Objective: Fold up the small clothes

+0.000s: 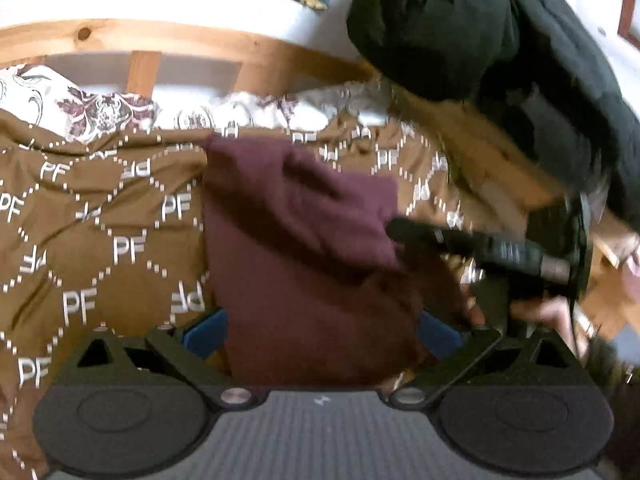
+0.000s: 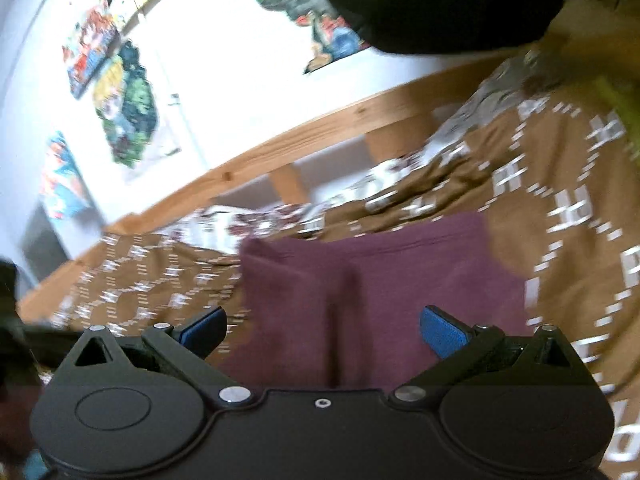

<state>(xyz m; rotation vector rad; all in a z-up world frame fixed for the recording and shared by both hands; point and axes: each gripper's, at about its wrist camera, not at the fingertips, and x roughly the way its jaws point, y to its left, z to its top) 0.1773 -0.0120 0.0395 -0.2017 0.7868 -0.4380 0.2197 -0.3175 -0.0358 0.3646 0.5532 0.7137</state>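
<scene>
A small maroon garment [image 1: 304, 248] lies partly folded on a brown bedspread [image 1: 100, 232] printed with white "PF" letters. My left gripper [image 1: 320, 332] is open, its blue pads on either side of the garment's near edge. The right gripper's body [image 1: 500, 252] shows in the left wrist view, over the garment's right side. In the right wrist view the garment [image 2: 380, 292] lies flat below my right gripper [image 2: 324, 332], which is open with blue pads wide apart and holds nothing.
A wooden bed rail [image 1: 192, 44] runs along the far side against a white wall with colourful posters [image 2: 120, 100]. A floral sheet [image 1: 92, 108] shows behind the bedspread. The person's dark sleeve [image 1: 480, 40] hangs at the upper right.
</scene>
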